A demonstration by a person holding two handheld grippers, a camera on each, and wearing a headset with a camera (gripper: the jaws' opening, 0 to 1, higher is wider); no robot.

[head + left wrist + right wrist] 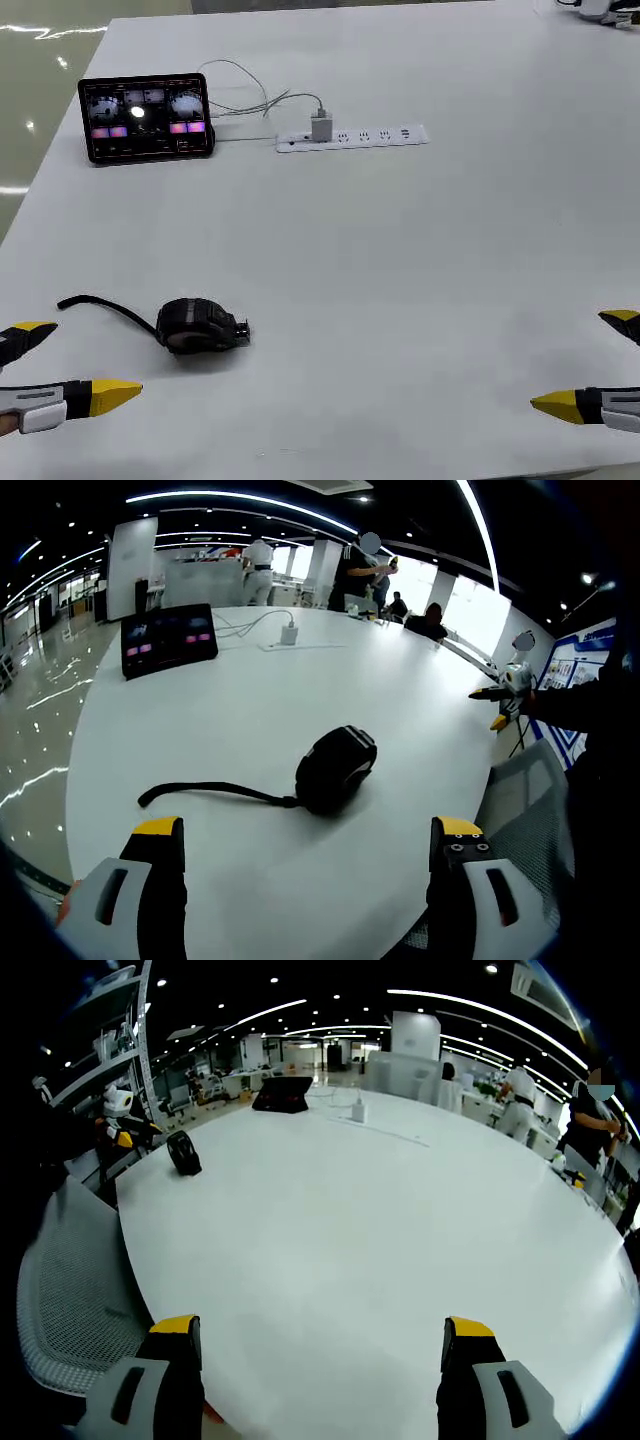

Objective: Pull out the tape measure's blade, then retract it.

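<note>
Left gripper at the near left edge of the white table, jaws spread wide, nothing between them. Right gripper at the near right edge, jaws likewise spread. Black tape measure lies just beyond the left gripper, untouched, blade wound in, strap trailing left. Far left, a lit tablet stands propped; right of it, a power strip with charger plugged in
</note>
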